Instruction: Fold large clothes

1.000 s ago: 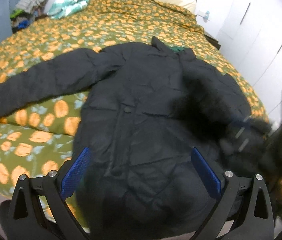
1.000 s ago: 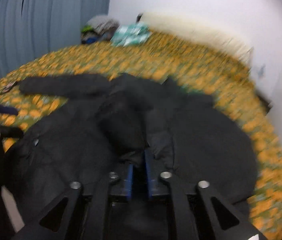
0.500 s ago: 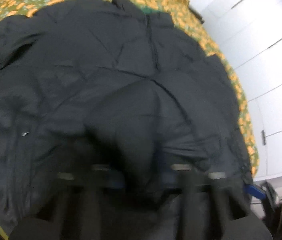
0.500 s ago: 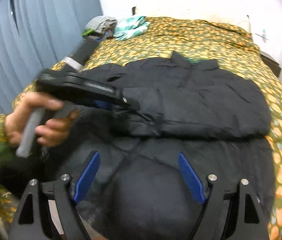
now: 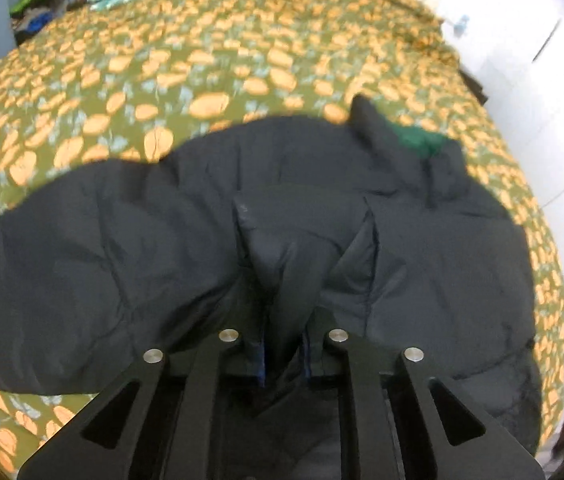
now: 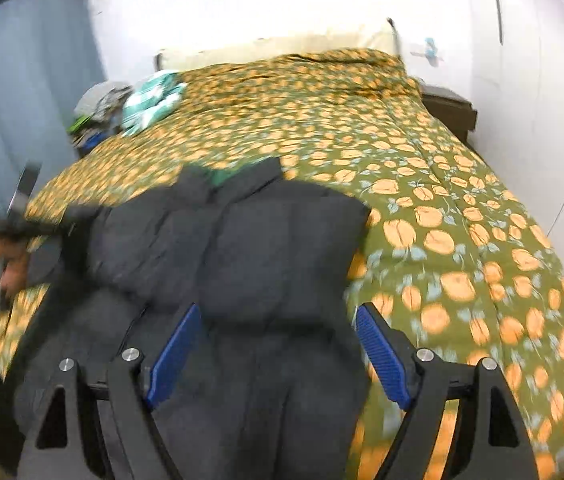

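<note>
On the orange-patterned bedspread lies a puffy black quilted jacket; the left gripper pinches a fold of it, the right gripper gapes wide above its hem.

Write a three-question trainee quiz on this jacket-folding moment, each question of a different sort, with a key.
1. True or false: the left gripper is shut on a fold of the black jacket.
2. Multiple choice: the right gripper is (a) shut on the jacket, (b) open above the jacket, (c) out of view.
3. Fill in: the jacket lies on a bedspread patterned in green and ______.

Key: 1 true; 2 b; 3 orange.
</note>
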